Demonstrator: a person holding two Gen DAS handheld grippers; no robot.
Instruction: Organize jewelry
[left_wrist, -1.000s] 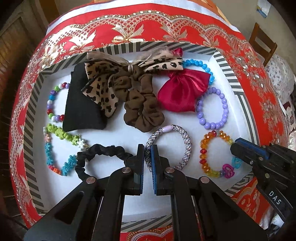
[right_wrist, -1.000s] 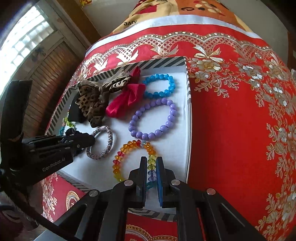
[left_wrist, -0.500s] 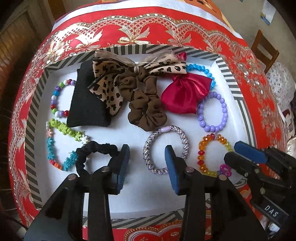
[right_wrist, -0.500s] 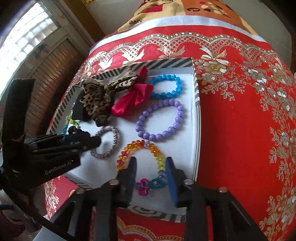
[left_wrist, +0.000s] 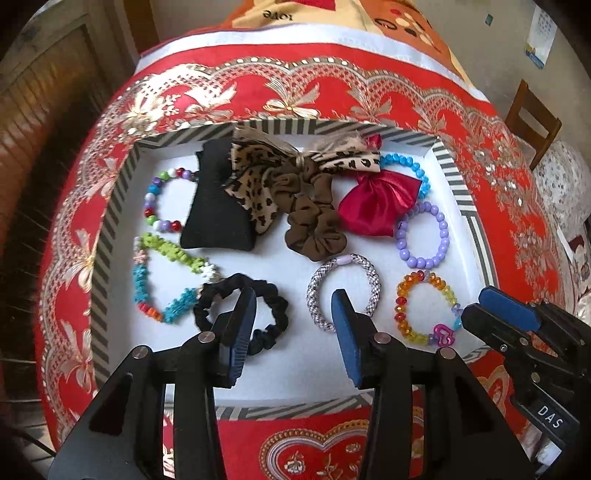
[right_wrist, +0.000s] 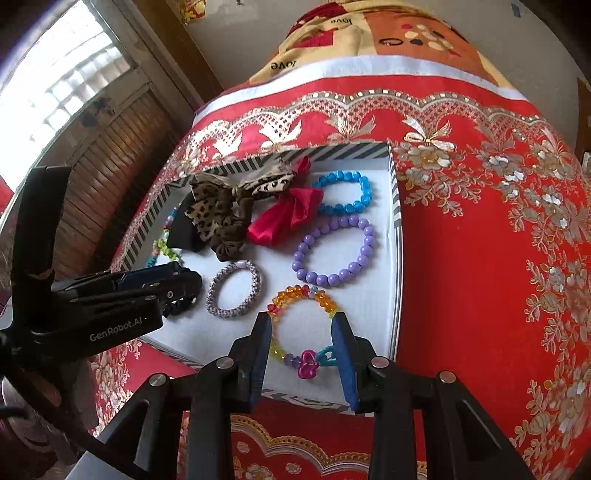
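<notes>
A white tray with a striped rim (left_wrist: 110, 236) holds the jewelry and hair ties. My left gripper (left_wrist: 294, 299) hovers over its near part with the jaws opening and only bare tray floor between them. A black scrunchie (left_wrist: 275, 295) lies by its left finger and a silver rope bracelet (left_wrist: 369, 273) by its right. My right gripper (right_wrist: 302, 318) is open above the tray's near right corner. The rainbow crystal bracelet (right_wrist: 295, 291) lies flat under it, untouched, its pink charm between the fingers in that view.
In the tray (right_wrist: 395, 258) also lie a purple bead bracelet (left_wrist: 441, 221), a blue bead bracelet (left_wrist: 402, 162), a red satin bow (left_wrist: 376, 206), a brown scrunchie (left_wrist: 314, 229), a leopard bow (left_wrist: 251, 177), a black pouch (left_wrist: 218, 221) and bead bracelets at left. Red patterned cloth surrounds it.
Both grippers were shut a second ago and now stand apart. Both have lifted back from the tray a little. The silver and rainbow bracelets lie where they were.
</notes>
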